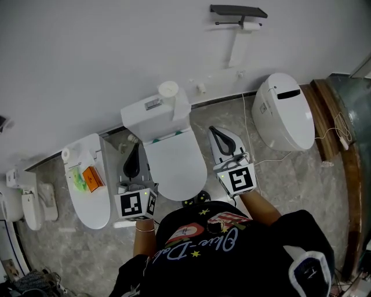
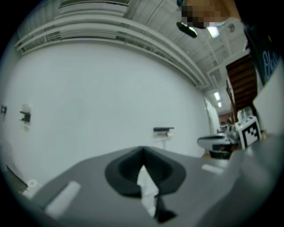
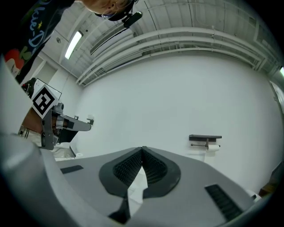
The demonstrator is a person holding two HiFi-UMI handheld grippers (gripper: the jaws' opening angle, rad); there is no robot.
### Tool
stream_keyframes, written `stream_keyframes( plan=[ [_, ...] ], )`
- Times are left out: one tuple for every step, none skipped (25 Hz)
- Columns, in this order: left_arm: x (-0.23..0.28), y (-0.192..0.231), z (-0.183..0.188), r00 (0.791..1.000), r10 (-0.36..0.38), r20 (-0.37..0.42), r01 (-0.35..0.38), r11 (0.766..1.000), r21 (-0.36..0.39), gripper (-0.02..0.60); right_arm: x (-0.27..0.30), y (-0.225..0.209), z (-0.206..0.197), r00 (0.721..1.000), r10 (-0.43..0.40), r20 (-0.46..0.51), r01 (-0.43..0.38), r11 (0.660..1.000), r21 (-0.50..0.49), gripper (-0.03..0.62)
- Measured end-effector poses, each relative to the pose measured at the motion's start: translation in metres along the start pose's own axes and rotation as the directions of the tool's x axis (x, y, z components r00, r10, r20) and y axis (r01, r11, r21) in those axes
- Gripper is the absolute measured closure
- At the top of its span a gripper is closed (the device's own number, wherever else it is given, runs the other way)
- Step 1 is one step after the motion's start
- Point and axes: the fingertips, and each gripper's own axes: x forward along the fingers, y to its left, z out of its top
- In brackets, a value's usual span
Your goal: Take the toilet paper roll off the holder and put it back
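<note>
The toilet paper roll (image 1: 251, 25) hangs on a dark holder with a shelf (image 1: 239, 11), high on the white wall, far from both grippers. My left gripper (image 1: 137, 146) and right gripper (image 1: 212, 129) are held close to my body, on either side of a white toilet, both shut and empty. In the left gripper view the jaws meet at the tip (image 2: 143, 150), and the holder (image 2: 163, 130) is small in the distance. The right gripper (image 3: 142, 149) shows its ribbed pads pressed together, with the holder (image 3: 205, 138) and roll (image 3: 213, 148) far off to the right.
Three white toilets stand along the wall: one between the grippers (image 1: 174, 159), one at the right (image 1: 284, 110), one at the left (image 1: 87, 185) with an orange packet (image 1: 91, 177) on it. A wooden ledge (image 1: 326, 116) runs along the right. A thin cable (image 1: 248, 133) crosses the stone floor.
</note>
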Motion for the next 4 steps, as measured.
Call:
stream_keyframes(
  plan=[
    [-0.0002, -0.0005, 0.0003, 1.000, -0.002, 0.003, 0.002, 1.000, -0.007, 0.583, -0.0007, 0.0003, -0.0013, 1.000, 0.001, 0.003, -0.001, 1.000, -0.005, 0.580],
    [-0.0004, -0.0009, 0.0002, 1.000, -0.005, 0.004, 0.005, 1.000, -0.013, 0.583, -0.0015, 0.0007, -0.0023, 1.000, 0.002, 0.002, -0.002, 1.000, -0.007, 0.580],
    [-0.0007, -0.0011, 0.0000, 1.000, -0.006, 0.005, 0.006, 1.000, -0.018, 0.583, -0.0022, 0.0011, -0.0025, 1.000, 0.003, -0.001, -0.003, 1.000, -0.007, 0.580],
    [-0.0011, -0.0014, -0.0002, 1.000, -0.008, 0.006, 0.008, 1.000, -0.023, 0.583, -0.0029, 0.0017, -0.0024, 1.000, 0.004, -0.004, -0.004, 1.000, -0.006, 0.580]
  ],
)
